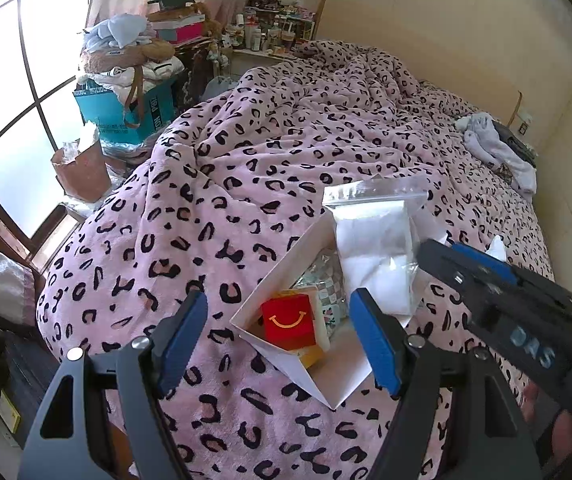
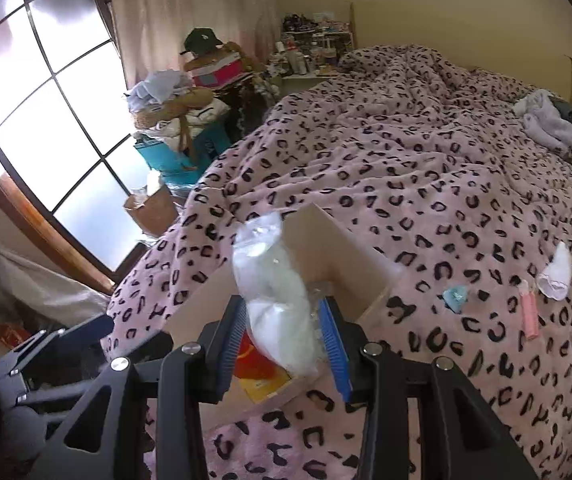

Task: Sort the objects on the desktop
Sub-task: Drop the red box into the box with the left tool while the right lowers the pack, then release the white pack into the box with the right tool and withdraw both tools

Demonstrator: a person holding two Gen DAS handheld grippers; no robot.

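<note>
We see the right claw [image 2: 286, 340] clamped on a clear bag of white stuff [image 2: 276, 304], held over the open white box [image 2: 338, 256]; right of the box lie a teal piece [image 2: 455, 297] and pink tube [image 2: 529, 314].

We saw two close fisheye views looking down along each set of tongs toward the bed [image 1: 286, 128] and window [image 2: 46, 92]. Both shared the white box [image 1: 286, 354], viewed from its left and from its right.
</note>
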